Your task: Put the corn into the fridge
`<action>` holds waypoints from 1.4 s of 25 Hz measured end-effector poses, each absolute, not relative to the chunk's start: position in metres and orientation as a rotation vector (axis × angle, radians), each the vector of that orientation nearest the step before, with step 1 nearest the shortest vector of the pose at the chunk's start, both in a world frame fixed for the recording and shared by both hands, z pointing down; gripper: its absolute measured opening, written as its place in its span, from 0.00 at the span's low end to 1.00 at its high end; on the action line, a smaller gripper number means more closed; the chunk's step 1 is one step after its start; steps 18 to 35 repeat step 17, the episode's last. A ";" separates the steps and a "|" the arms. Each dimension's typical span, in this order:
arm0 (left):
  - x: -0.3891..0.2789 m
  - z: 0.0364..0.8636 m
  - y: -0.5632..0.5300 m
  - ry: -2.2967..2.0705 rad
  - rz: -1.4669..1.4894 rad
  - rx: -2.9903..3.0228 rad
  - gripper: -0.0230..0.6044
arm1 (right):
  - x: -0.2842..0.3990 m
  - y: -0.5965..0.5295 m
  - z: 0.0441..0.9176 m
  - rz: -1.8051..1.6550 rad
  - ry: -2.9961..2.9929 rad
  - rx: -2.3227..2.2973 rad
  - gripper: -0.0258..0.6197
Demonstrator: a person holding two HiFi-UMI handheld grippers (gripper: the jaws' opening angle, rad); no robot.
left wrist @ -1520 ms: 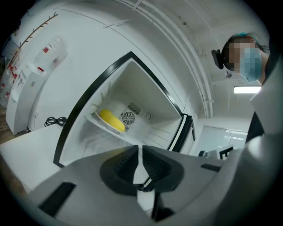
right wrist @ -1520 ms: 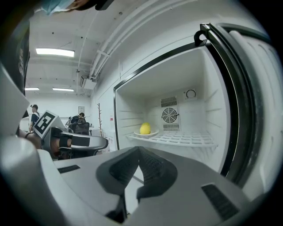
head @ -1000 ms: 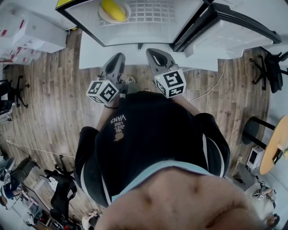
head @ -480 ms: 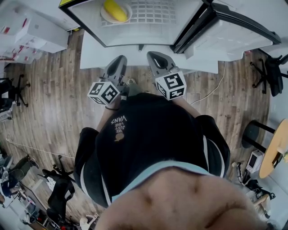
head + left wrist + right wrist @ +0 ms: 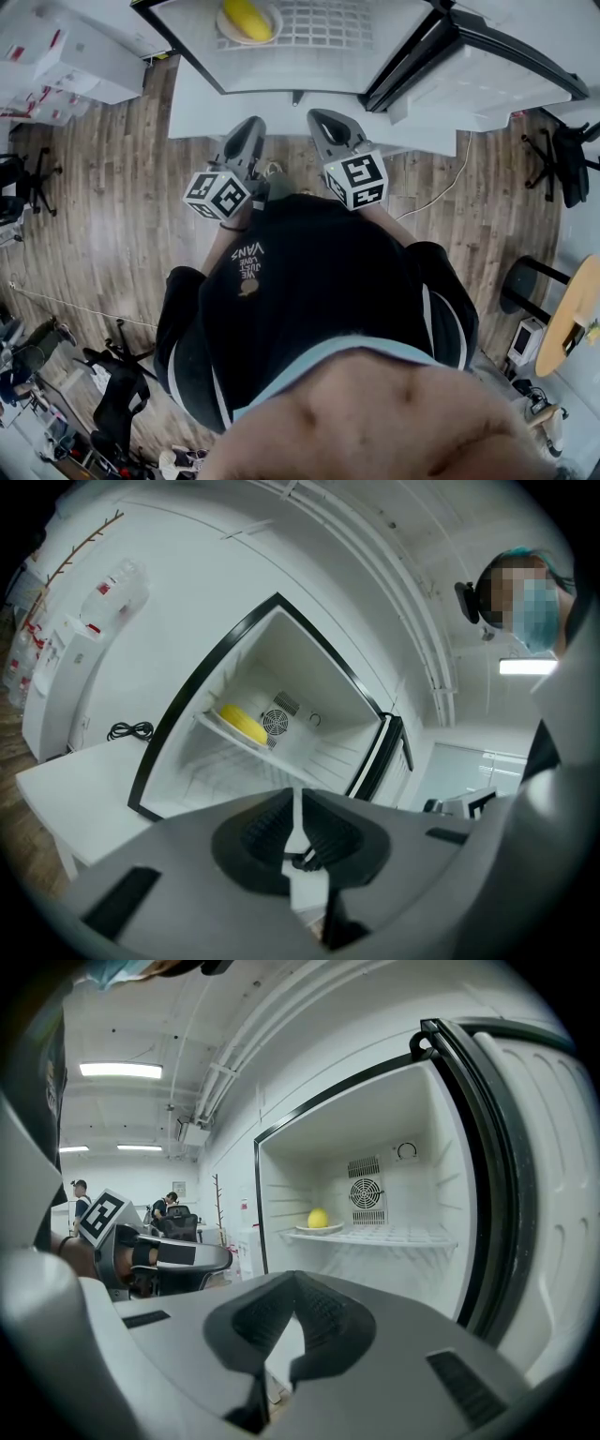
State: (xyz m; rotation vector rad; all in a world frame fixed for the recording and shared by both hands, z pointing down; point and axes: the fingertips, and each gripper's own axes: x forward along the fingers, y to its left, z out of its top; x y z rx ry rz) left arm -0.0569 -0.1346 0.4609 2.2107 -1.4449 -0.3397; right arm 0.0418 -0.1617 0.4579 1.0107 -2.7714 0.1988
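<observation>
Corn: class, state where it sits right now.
In the right gripper view, the corn lies on a white plate at the left end of the wire shelf inside the open fridge, left of the round fan.

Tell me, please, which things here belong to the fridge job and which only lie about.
Job: yellow corn cob on the white round plate; white fridge with open door; left tongs and right tongs, both shut and empty.
Lying about: black office chair; round wooden table; white stacked boxes; black coiled cable.
</observation>
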 end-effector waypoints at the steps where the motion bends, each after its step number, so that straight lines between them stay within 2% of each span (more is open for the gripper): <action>1: -0.057 0.460 -0.134 -1.446 -0.340 2.214 0.10 | 0.042 -0.161 0.458 0.195 -2.772 1.013 0.06; 35: -0.062 0.462 -0.137 -1.442 -0.351 2.206 0.10 | 0.037 -0.164 0.457 0.198 -2.770 1.023 0.06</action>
